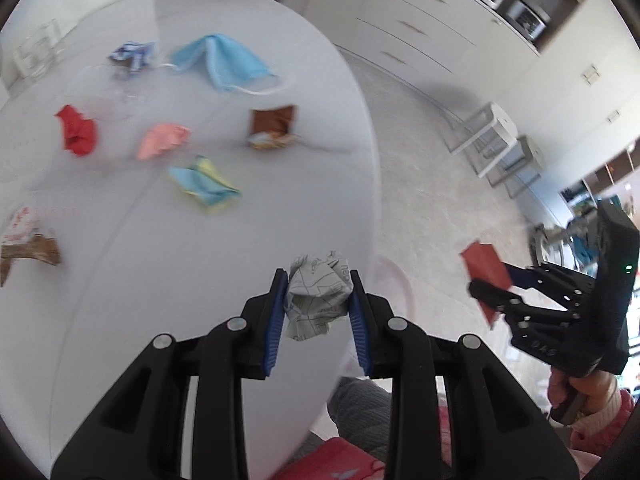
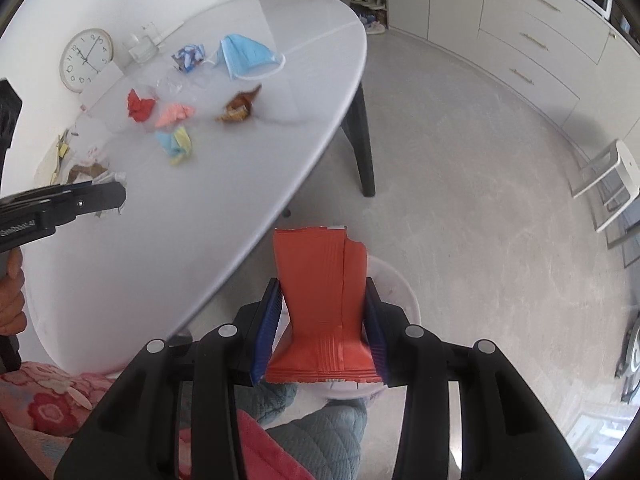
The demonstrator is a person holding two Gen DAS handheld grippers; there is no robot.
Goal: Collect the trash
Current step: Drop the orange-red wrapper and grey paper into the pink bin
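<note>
My left gripper is shut on a crumpled ball of printed paper, held above the white table's near edge. My right gripper is shut on an orange-red wrapper and holds it off the table, above a pale round bin on the floor. The right gripper with the wrapper also shows in the left wrist view. On the table lie a blue face mask, a brown snack wrapper, and red, pink and blue-yellow crumpled scraps.
A blue-white wrapper and clear plastic lie at the table's far side. Torn brown paper lies at the left. A clock leans on the wall. A white step stool and drawers stand across the floor.
</note>
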